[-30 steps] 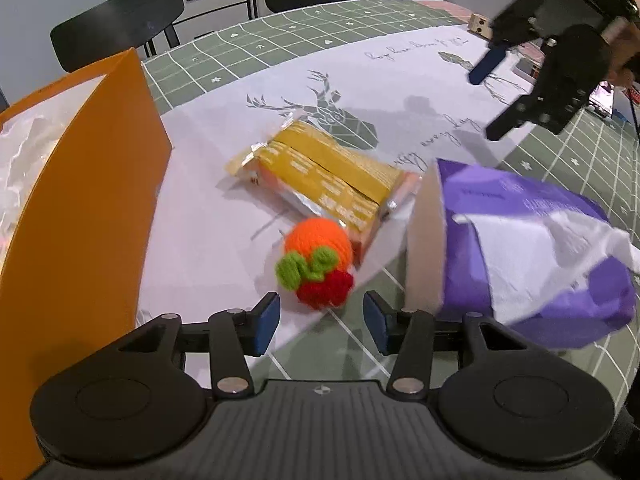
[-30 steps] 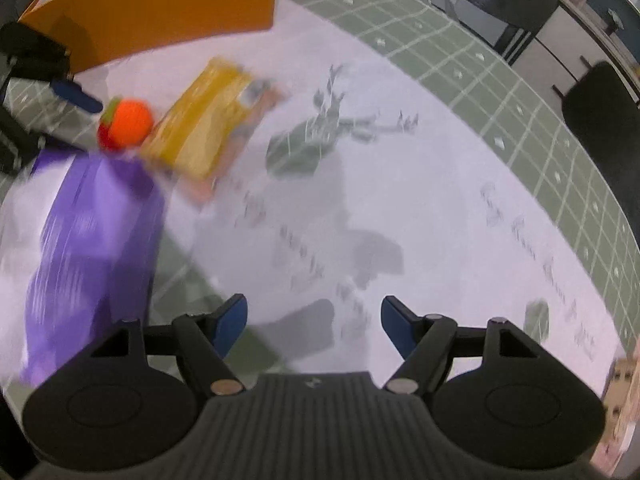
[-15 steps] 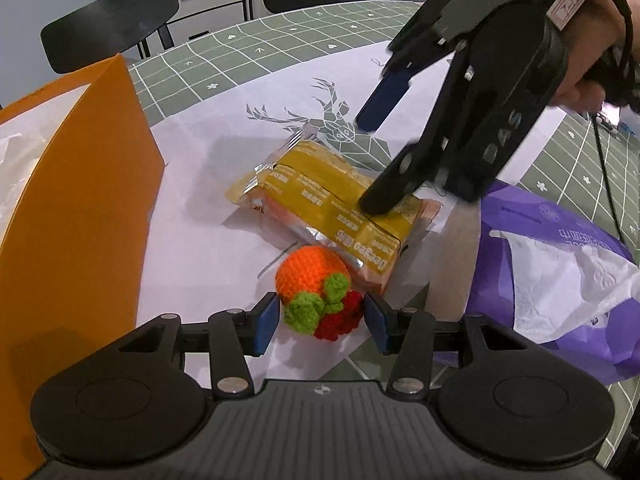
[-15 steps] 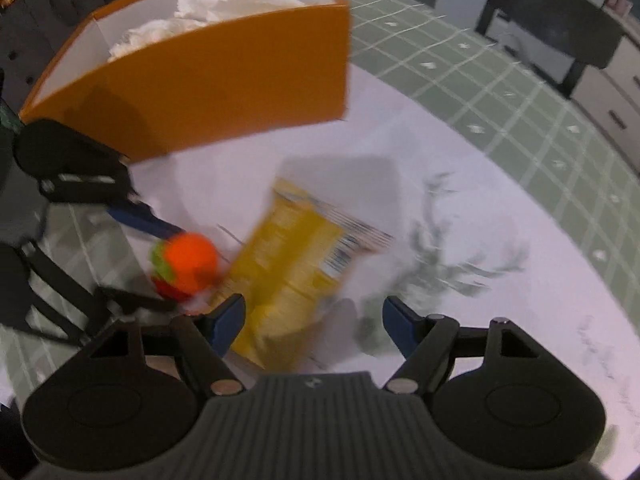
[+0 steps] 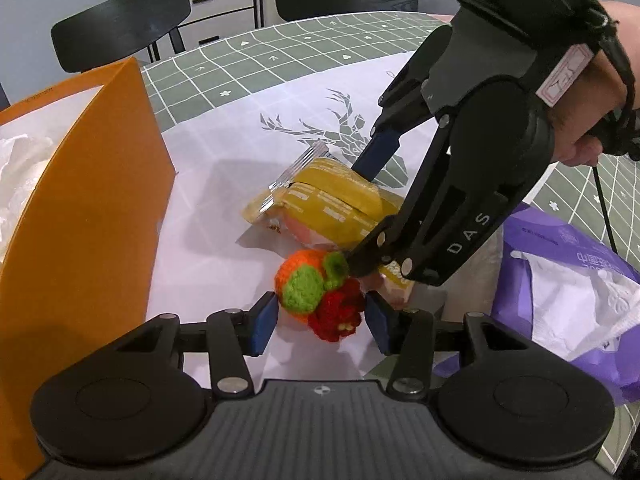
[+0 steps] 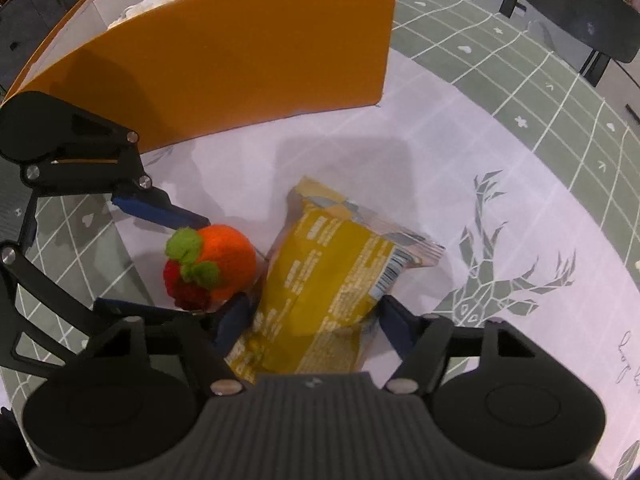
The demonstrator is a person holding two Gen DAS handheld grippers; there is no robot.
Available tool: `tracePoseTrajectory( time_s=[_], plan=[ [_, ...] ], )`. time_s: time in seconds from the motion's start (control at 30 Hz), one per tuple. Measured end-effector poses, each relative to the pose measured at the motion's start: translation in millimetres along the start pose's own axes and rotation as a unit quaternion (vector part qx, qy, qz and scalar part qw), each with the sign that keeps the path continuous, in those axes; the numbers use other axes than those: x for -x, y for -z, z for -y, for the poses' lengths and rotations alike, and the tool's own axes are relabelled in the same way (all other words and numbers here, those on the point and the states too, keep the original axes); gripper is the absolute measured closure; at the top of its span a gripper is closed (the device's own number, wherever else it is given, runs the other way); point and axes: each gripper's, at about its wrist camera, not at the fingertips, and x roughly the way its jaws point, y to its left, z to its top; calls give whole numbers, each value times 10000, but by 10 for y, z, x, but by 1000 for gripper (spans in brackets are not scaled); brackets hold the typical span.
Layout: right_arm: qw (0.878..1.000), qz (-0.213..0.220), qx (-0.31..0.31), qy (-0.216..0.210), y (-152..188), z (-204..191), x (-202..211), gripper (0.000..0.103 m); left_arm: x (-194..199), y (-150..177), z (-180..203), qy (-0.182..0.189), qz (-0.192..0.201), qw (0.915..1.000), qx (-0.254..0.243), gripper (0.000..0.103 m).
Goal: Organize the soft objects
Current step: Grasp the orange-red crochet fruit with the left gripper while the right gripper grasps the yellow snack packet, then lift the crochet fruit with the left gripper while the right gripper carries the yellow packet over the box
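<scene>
Orange box [image 6: 256, 60]; yellow packet [image 6: 328, 292]; orange-green-red knitted fruit [image 5: 316, 292]; purple bag [image 5: 568, 248]; green grid tablecloth [image 5: 320, 52]; white deer-print mat [image 6: 500, 240].

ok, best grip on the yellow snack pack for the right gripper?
Across its short width at the near end, coming in along its length: the yellow snack pack lies flat, and the right gripper already straddles that end, clear of the knitted orange toy.
</scene>
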Motion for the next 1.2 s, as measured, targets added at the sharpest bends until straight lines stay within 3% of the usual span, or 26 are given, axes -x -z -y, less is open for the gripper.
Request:
tracePoseTrajectory(
  time_s=[0.13,0.5,1.2],
  plan=[
    [10000,42,28,13,18,-11,27,40,-1,-14,-35,102,-10,9997,222,51],
    [9999,149,54,69,67,-39,178,57,126,3,7,92,172,9996,184,53],
    [9959,564,315,633,-59,-289,850,66,821,132,104,-350,535,9979,94,53]
  ],
)
